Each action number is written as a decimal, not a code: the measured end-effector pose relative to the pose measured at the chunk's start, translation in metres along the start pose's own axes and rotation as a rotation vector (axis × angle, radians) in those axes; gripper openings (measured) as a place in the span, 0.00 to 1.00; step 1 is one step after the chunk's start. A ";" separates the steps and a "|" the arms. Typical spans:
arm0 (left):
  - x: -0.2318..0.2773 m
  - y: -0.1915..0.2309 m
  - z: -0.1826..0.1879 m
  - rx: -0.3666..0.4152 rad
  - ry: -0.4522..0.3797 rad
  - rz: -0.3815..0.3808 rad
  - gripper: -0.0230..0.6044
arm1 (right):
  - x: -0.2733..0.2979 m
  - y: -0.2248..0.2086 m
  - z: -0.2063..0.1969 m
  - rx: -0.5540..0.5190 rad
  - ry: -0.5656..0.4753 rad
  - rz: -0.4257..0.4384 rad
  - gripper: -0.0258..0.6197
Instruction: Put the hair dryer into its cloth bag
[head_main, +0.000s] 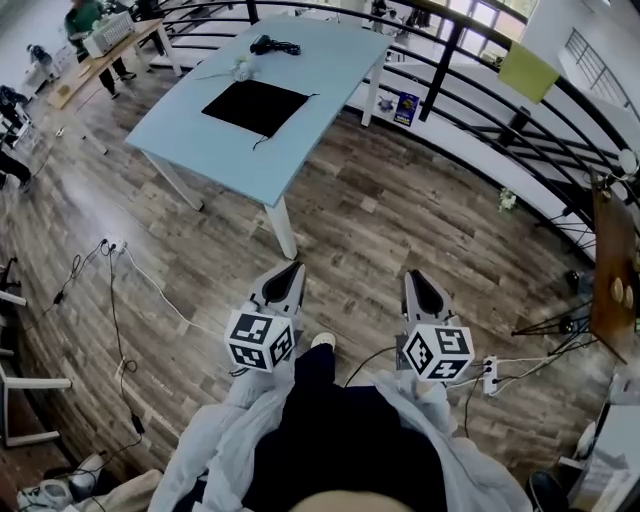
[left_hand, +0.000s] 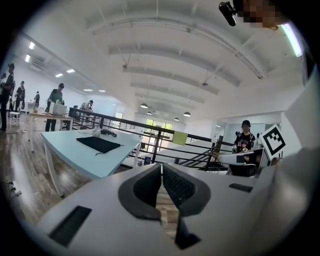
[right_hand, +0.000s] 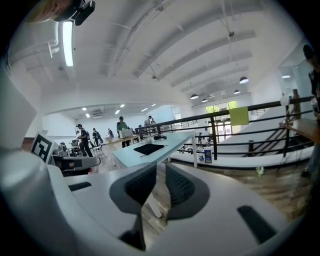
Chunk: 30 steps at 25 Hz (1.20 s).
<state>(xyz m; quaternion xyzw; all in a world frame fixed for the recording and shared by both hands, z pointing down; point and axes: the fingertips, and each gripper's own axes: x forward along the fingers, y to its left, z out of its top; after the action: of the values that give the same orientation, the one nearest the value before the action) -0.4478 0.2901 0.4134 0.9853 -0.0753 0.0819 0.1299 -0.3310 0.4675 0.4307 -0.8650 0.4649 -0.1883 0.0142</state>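
- Hair dryer (head_main: 272, 45): black, cord bunched beside it, lying at the far end of the light blue table (head_main: 200, 150), well away from both grippers.
- Cloth bag (head_main: 258, 105): black, spread flat mid-table, nearer the person than the dryer and clear of it.
- Left gripper (head_main: 283, 283): out over the wooden floor (head_main: 380, 220), short of the table, pointing towards it. Its own view shows the jaws drawn together to a hairline, nothing between them.
- Right gripper (head_main: 420, 292): level with the left one, also over the floor. Its jaws stand a narrow slit apart, with only floorboards showing through. Empty.
- A black railing (head_main: 450, 60) curves round behind the table.
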 end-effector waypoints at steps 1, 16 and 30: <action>0.005 0.003 0.002 0.003 0.000 -0.004 0.08 | 0.007 -0.001 0.003 -0.002 -0.002 0.005 0.18; 0.043 0.050 0.010 0.004 0.023 -0.045 0.08 | 0.058 -0.001 0.017 0.057 -0.025 -0.025 0.50; 0.081 0.066 0.012 -0.012 0.021 0.028 0.08 | 0.098 -0.016 0.028 0.063 -0.016 0.024 0.50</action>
<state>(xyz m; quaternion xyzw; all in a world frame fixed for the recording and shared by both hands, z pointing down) -0.3788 0.2137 0.4325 0.9824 -0.0884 0.0936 0.1353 -0.2603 0.3934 0.4384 -0.8601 0.4688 -0.1955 0.0473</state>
